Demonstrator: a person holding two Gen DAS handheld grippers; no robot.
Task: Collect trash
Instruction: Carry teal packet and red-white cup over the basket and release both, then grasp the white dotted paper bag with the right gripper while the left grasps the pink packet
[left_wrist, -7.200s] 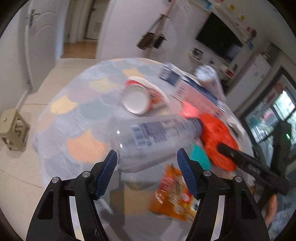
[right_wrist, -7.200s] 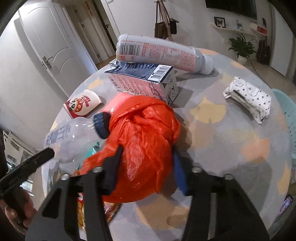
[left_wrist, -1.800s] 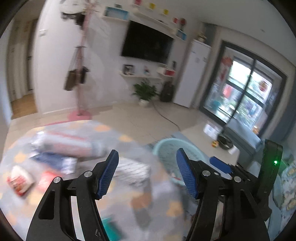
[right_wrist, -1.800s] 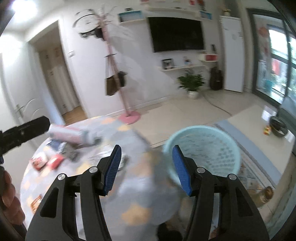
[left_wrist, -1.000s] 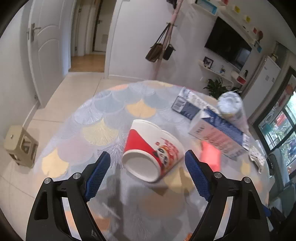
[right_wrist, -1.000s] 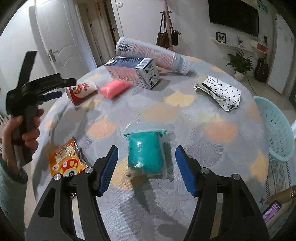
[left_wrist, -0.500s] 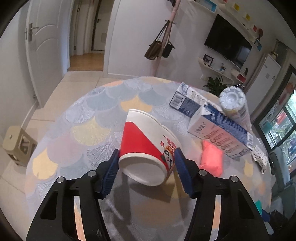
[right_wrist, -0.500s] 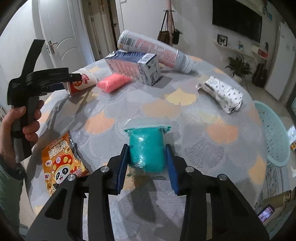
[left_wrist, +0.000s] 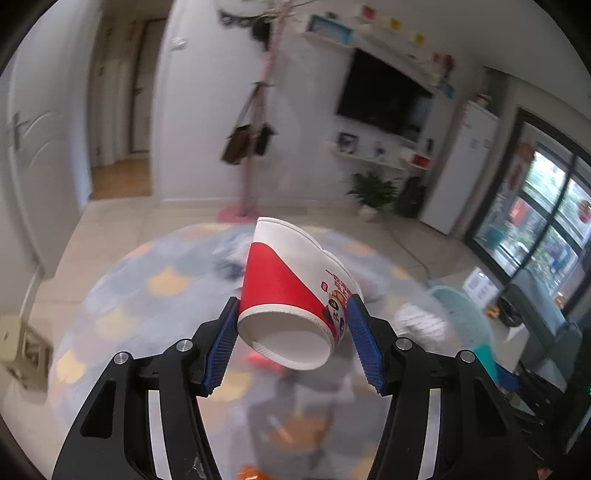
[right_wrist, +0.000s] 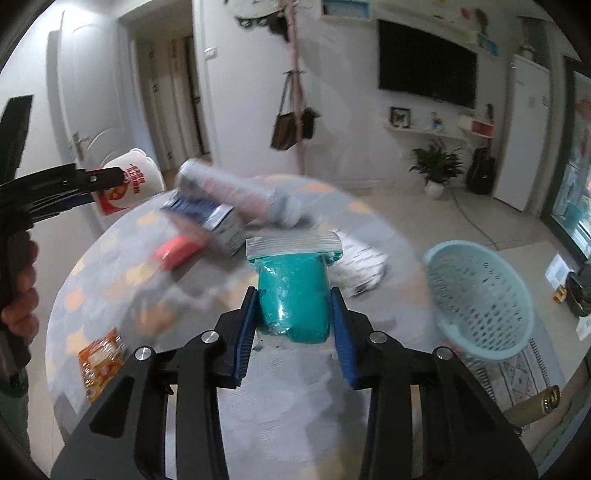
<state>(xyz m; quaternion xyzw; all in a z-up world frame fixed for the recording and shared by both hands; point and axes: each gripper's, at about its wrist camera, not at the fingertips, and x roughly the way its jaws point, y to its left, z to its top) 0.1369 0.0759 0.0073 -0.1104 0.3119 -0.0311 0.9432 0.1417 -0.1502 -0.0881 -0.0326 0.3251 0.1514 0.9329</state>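
1. The left gripper (left_wrist: 291, 341) is clamped on a red-and-white paper cup (left_wrist: 295, 291), pads pressed against its lower wall near the base, and the cup is carried clear above the round table (left_wrist: 122, 295).
2. The cup is gripped only at its narrow end and lies tilted, mouth toward 12 o'clock. A slip out of the pads is judged possible if the swing is sharp, since the wall is tapered and smooth.
3. Too hard a squeeze is judged likely to crush the thin paper wall and loosen the hold.
4. The right gripper (right_wrist: 291, 330) is closed around a zip bag of teal stuff (right_wrist: 293, 295), its clear seal strip left free at 12 o'clock, the load held above the table.
5. The soft filling could be squeezed forward through the pads, and the bag could slide out or burst at the seal.
6. The pale blue laundry-style basket (right_wrist: 480, 306) is seen at 3 o'clock of the bag, off the table edge. Both views are smeared by motion, so a release timed early would be judged to drop things on the floor.
7. A blue carton (right_wrist: 207, 218), a lying bottle (right_wrist: 236, 195), a red packet (right_wrist: 177, 251) and an orange snack bag (right_wrist: 99, 358) are left on the table; a low sweep could knock them off.
8. With both loads aimed at one basket, a clash of the grippers is a risk.
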